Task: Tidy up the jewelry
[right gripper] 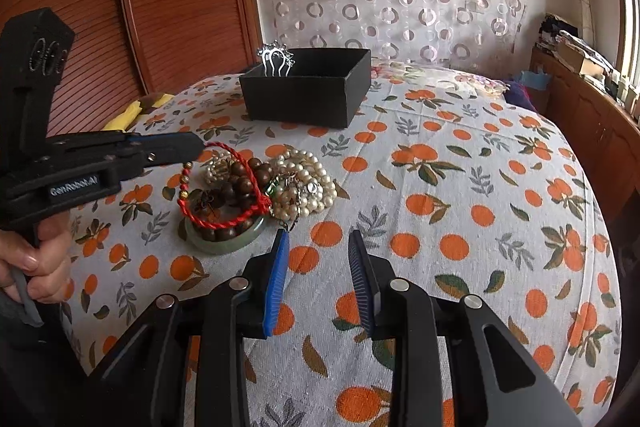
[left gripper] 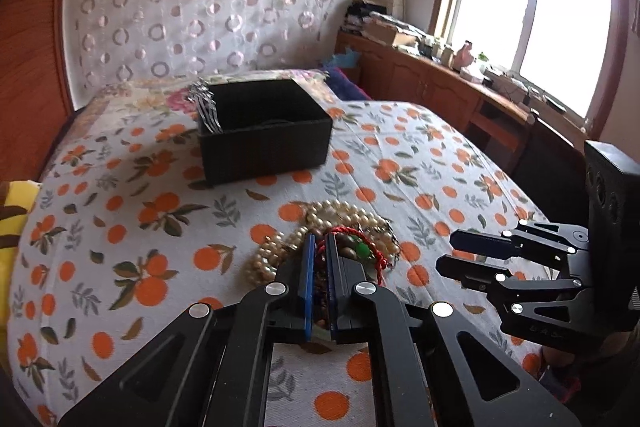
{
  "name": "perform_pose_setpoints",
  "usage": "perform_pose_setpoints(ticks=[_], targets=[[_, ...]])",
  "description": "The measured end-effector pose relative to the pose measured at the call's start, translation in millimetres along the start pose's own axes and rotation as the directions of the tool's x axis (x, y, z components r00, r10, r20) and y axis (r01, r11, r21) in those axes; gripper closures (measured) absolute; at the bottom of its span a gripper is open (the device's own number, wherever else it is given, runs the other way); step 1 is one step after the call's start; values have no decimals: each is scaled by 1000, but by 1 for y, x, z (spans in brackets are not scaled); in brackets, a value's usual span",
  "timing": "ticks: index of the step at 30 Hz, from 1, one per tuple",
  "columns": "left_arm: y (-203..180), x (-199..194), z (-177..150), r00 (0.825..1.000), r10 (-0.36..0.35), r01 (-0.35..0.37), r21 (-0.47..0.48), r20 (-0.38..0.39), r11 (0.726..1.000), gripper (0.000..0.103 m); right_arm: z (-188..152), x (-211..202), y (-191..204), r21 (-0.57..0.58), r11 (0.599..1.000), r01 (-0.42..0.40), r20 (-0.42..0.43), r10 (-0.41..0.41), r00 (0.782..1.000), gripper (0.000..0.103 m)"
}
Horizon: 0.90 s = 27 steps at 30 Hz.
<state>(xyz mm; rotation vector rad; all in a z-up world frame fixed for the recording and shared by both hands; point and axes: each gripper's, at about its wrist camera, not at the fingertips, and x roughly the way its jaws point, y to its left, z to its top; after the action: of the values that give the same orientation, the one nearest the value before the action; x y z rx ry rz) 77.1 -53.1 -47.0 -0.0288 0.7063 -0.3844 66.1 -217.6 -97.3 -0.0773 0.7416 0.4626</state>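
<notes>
The left gripper (left gripper: pixel 319 247) is closed on the twisted red cord bracelet (right gripper: pixel 224 187) in the jewelry pile on the orange-print bedspread (right gripper: pixel 440 187) — next, lift it toward the black rectangular box (right gripper: pixel 306 93); the right gripper (right gripper: pixel 318 247) waits open.

one label can be read: "genrobot.ai", white letters on a small dark plate on the side of the left hand-held gripper (right gripper: pixel 200 147), seen from the right wrist. nothing else is legible.
</notes>
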Motion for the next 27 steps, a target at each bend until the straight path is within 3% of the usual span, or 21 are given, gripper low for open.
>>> perform_pose_setpoints(ticks=[8,19,24,26,27], targets=[[14,-14,4,999,20,-18,-38,41,999,99,19,14,1,-33,999,-20,-20,19,1000,70],[18,-14,-2,999,20,-18,-49,42,999,99,23,45,7,-53,997,-61,-136,53,989,70],[18,-14,-1,999,22,-20,-48,41,999,99,28,53,5,-38,996,-86,-150,79,986,83],[18,-15,-1,999,22,-20,-49,42,999,99,29,54,4,-36,995,-96,-153,89,984,96],[18,-15,-1,999,22,-20,-50,42,999,99,29,54,4,-34,995,-97,-152,91,984,96]])
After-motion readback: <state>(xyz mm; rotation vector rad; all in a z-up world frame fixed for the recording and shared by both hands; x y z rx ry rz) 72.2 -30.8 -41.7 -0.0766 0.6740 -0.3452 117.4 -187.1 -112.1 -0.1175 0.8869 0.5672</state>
